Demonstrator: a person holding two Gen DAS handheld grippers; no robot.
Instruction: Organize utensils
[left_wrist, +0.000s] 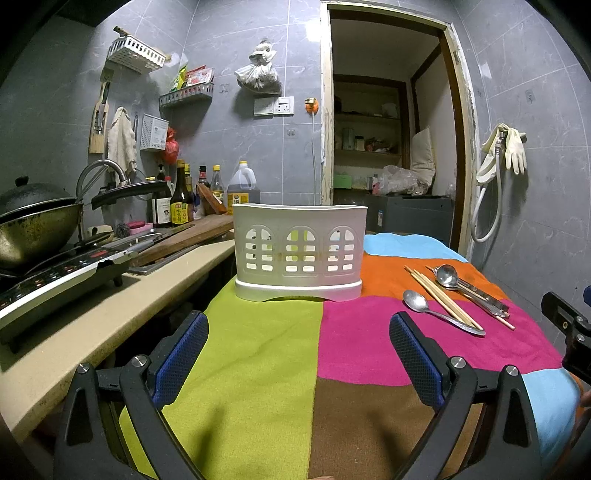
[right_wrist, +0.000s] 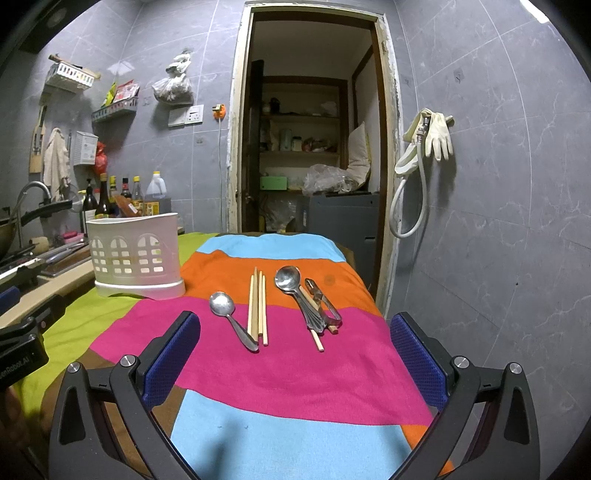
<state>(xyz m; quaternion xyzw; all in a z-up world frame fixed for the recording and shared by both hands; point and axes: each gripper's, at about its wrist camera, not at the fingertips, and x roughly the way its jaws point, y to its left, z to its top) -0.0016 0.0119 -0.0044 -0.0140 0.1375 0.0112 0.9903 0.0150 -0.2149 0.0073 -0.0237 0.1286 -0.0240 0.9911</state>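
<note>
Both jaws stand spread wide and hold nothing: the left gripper (left_wrist: 299, 354) faces a white slotted utensil holder (left_wrist: 300, 251) standing upright ahead of it on a colourful patchwork cloth (right_wrist: 295, 369). Ahead of the right gripper (right_wrist: 295, 354), from left to right, lie a spoon (right_wrist: 231, 317), chopsticks (right_wrist: 257, 306), a second spoon (right_wrist: 295, 291) and a peeler (right_wrist: 323, 301), their long axes running away from the camera, spoon bowls at the far end. No writing on them is legible.

A small home kitchen: a dark round-bottomed wok (left_wrist: 35, 229) sits on a flat induction cooker (left_wrist: 55, 280) on a beige stone counter (left_wrist: 110, 325), glass sauce bottles (left_wrist: 181, 195) line the grey tiled wall (left_wrist: 240, 147), beside a curved metal tap (left_wrist: 101, 171).
</note>
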